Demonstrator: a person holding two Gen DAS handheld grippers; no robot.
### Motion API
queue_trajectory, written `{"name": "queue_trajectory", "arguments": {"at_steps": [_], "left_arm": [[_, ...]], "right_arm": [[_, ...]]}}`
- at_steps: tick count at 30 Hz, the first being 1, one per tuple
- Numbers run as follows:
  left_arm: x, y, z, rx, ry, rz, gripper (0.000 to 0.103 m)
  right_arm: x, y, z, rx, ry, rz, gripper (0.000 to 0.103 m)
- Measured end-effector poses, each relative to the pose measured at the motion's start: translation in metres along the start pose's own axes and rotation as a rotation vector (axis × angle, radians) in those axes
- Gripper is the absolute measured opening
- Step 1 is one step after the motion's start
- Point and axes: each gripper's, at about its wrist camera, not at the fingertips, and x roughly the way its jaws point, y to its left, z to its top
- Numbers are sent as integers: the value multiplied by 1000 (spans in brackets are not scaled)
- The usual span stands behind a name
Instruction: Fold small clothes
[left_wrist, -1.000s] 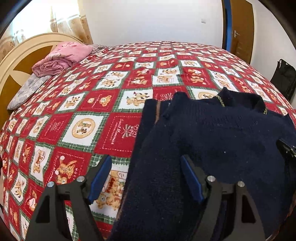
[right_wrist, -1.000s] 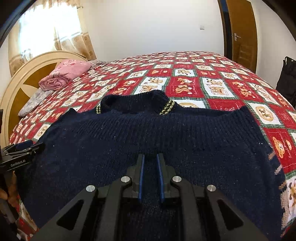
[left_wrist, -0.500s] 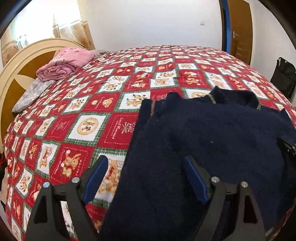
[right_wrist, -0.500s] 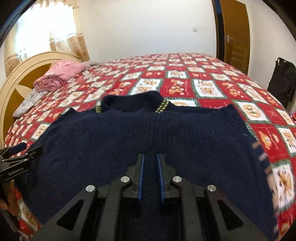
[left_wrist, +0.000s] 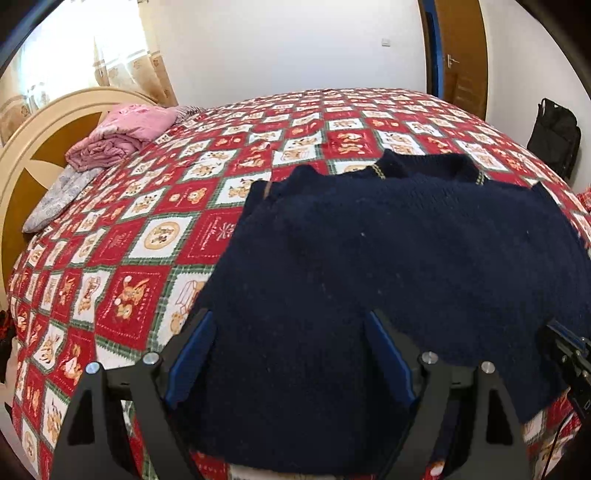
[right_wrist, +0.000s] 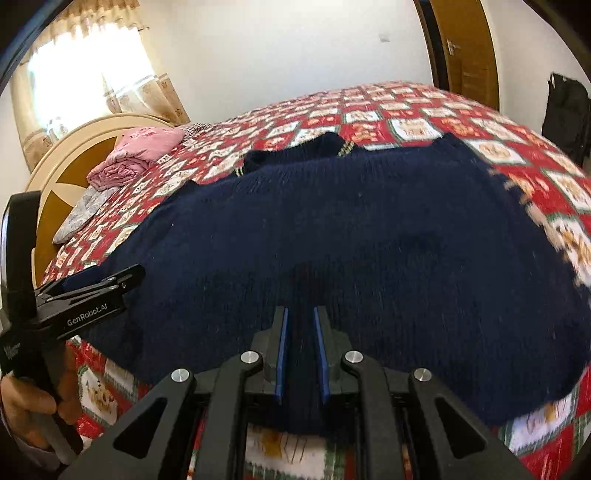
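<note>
Gripping the soft, limp jumper (right_wrist: 332, 229) hem: right hand-held gripper (right_wrist: 301, 350) clenched, left hand-held gripper (left_wrist: 291, 354) released astride it. Probably heavy enough to sag; best pinched at hem corners near the bed (left_wrist: 155, 236) edge.

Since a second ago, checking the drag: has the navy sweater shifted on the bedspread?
Yes. The navy sweater has slid toward the bed's near edge; its hem now overhangs the bedspread edge in the right wrist view.

My sweater (left_wrist: 406, 258) lies spread on the bed (left_wrist: 155, 236) at its near edge, collar toward the far side. A folded blanket (left_wrist: 122, 136) sits on a pillow (left_wrist: 59, 195) at the far left corner, against the headboard (left_wrist: 33, 147).
</note>
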Motion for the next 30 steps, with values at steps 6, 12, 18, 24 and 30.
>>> {"name": "queue_trajectory", "arguments": {"at_steps": [6,12,18,24,30], "left_arm": [[-19,-6,-13,9,-7,-14,86],[-23,-10,-36,31,25,14,86],[-41,-8,-50,37,15,4,86],[-62,-3,-49,31,-41,-41,86],[-61,9,-48,-16,-30,-125,95]], "right_arm": [[-15,-7,-19,88,28,44,15],[-30,-9,-35,109,43,51,15],[-48,-4,-48,107,42,72,15],[-72,13,-46,75,-11,81,15],[-68,20,-47,85,-18,87,58]]}}
